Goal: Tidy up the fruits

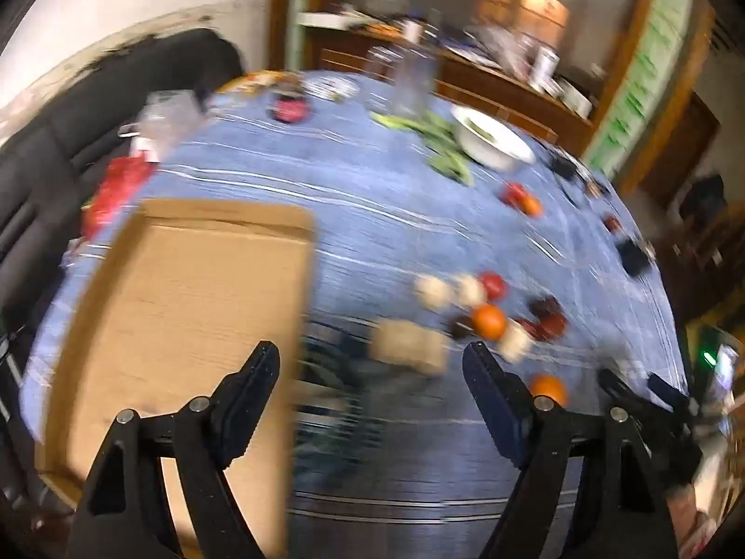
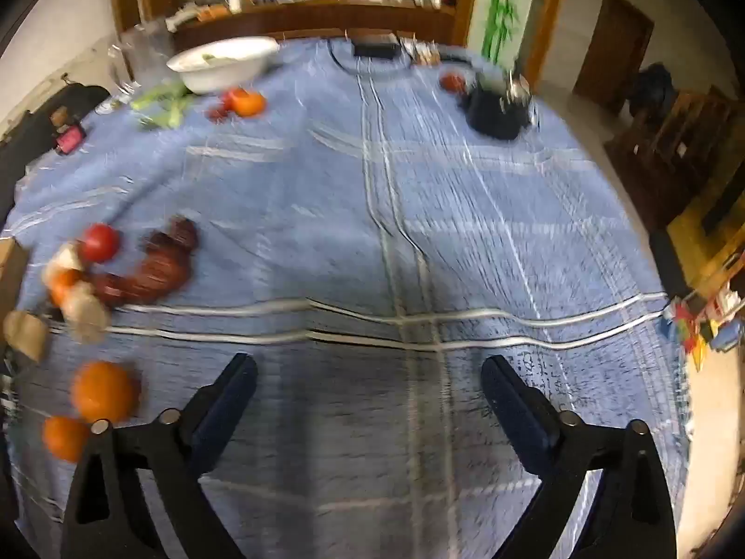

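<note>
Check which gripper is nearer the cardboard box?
Left. The left gripper hangs open with one finger over the cardboard box. The right gripper is open over bare blue cloth; only a sliver of the box shows at its view's far left edge.

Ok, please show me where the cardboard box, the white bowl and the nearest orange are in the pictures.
cardboard box [image 1: 186,298]: left wrist view, on its flat brown face.
white bowl [image 2: 223,63]: right wrist view, on its outer wall below the rim.
nearest orange [image 2: 106,390]: right wrist view, on the middle of its peel.
</note>
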Motion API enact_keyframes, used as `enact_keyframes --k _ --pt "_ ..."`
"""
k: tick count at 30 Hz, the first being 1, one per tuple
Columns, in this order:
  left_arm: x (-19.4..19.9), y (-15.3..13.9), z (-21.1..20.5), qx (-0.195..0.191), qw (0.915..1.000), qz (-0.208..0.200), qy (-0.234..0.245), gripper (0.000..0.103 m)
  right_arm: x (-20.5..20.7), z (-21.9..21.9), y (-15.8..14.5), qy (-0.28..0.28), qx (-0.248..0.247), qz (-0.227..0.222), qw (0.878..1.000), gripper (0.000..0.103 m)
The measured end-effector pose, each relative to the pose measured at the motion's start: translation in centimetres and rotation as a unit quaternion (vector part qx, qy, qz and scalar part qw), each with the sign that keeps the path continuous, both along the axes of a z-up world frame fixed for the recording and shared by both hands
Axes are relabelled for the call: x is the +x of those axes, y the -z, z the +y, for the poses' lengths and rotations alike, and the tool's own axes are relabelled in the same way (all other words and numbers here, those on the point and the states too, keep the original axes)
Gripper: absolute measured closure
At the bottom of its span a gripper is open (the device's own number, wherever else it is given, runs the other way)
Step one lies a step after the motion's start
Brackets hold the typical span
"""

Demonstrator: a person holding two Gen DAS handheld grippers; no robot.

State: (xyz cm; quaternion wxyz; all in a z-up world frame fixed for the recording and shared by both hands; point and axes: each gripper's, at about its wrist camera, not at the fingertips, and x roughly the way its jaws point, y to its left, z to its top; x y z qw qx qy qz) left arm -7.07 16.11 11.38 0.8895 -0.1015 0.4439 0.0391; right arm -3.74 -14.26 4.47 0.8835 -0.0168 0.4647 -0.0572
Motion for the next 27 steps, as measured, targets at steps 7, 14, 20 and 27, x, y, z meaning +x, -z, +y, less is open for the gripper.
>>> enact_keyframes --k 7,14,20,27 --pt "-0.6 -1.8 7.0 0.034 0.999 -0.008 -0.029 0.022 -1.7 13.3 -3.1 -0.192 0.062 0.0 0.98 0.004" --pt "-2.1 -2.6 10.4 0.05 0.9983 -0.013 -0.026 0.022 -3.3 24.3 -1.0 -0.27 0.061 0.038 0.96 0.005" --pt "-1.9 -3.3 12.8 0.048 0.9986 -0.018 -0.016 0.022 -3.4 28.7 0.1 -0.289 0.051 0.059 0.954 0.005" --pt "0.2 -3.1 12.5 0.024 0.9995 -0.017 0.011 0.022 -4.1 29.4 -1.2 -0.3 0.064 0.041 0.951 0.005"
